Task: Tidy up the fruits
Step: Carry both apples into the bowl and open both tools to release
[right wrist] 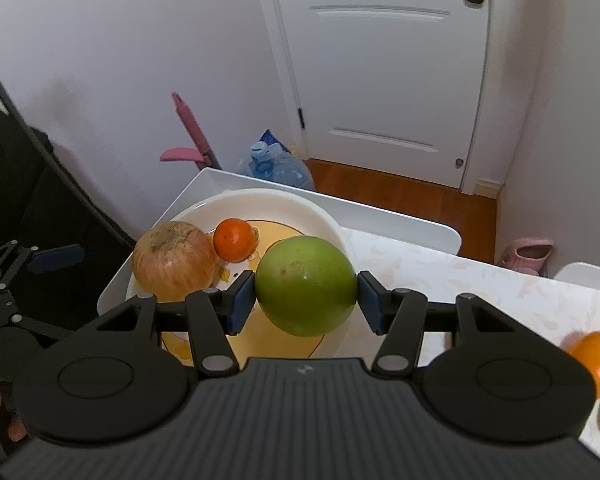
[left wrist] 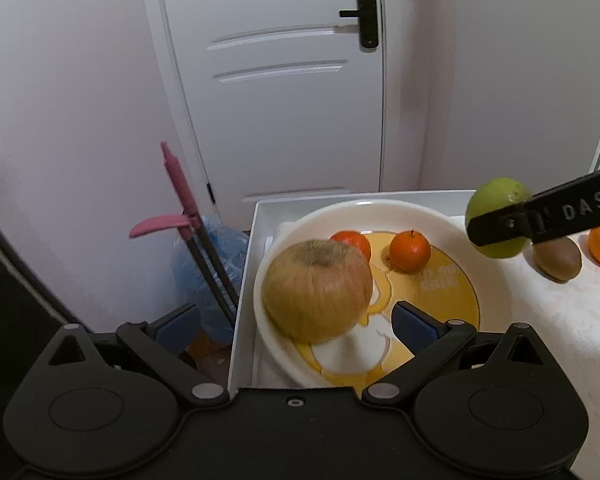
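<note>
The right claw (right wrist: 306,300) clamps its ribbed blue pads on a smooth round green apple (right wrist: 305,285) above the glossy white bowl's (right wrist: 332,216) rim. The left claw (left wrist: 296,326) gapes apart beside a streaky tan apple (left wrist: 318,290) inside that bowl.

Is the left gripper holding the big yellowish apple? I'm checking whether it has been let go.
No: the left gripper is open, and the yellowish apple sits in the bowl untouched by either pad.

The apple (right wrist: 305,285) was green, the tangerines (left wrist: 410,251) orange, the big round fruit (left wrist: 318,290) tan with streaks, the kiwi (left wrist: 558,258) brown, the plate (left wrist: 496,264) white with yellow print
</note>
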{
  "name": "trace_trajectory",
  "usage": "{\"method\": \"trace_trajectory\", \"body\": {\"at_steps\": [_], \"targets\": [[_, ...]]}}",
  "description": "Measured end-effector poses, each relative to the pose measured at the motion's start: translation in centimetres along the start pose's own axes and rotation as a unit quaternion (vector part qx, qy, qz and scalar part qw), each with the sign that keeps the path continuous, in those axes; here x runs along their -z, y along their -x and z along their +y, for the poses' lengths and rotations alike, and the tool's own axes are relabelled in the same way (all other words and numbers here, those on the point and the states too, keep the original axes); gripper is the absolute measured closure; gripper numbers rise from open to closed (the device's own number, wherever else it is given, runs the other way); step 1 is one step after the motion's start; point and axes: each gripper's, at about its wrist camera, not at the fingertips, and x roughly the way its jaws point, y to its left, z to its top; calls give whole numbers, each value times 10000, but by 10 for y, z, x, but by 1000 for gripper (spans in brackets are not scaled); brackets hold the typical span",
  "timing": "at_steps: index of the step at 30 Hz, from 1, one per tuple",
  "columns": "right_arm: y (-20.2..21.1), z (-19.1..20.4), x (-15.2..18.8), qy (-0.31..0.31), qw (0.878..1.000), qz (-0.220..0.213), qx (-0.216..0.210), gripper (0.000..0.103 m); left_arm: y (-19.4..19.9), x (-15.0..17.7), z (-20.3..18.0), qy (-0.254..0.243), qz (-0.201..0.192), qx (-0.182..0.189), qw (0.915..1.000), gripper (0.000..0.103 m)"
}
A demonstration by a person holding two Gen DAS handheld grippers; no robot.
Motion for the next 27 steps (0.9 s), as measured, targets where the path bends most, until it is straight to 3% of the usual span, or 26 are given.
{"method": "trace_trajectory", "body": {"at_steps": [13, 23, 24, 25, 26, 27], "targets": [[-36, 16, 14, 608, 9972, 373, -214, 33, 19, 18, 1, 322, 152, -110, 9993, 0], [-47, 24, 20, 834, 9952, 423, -270, 31, 20, 25, 1, 444, 220, -64, 9988, 0], [-44, 25, 20, 838, 9953, 378, -303, 29, 20, 25, 1, 449, 222, -66, 9987, 0], [-40, 25, 20, 825, 9957, 278, -303, 18, 21, 26, 1, 452, 222, -68, 9987, 0], [-36, 26, 20, 815, 9961, 190, -277, 1, 22, 26, 1, 455, 219, -69, 9987, 0], [-31, 26, 20, 807, 9964, 90, -225, 0, 22, 27, 1, 462, 220, -72, 9987, 0]]}}
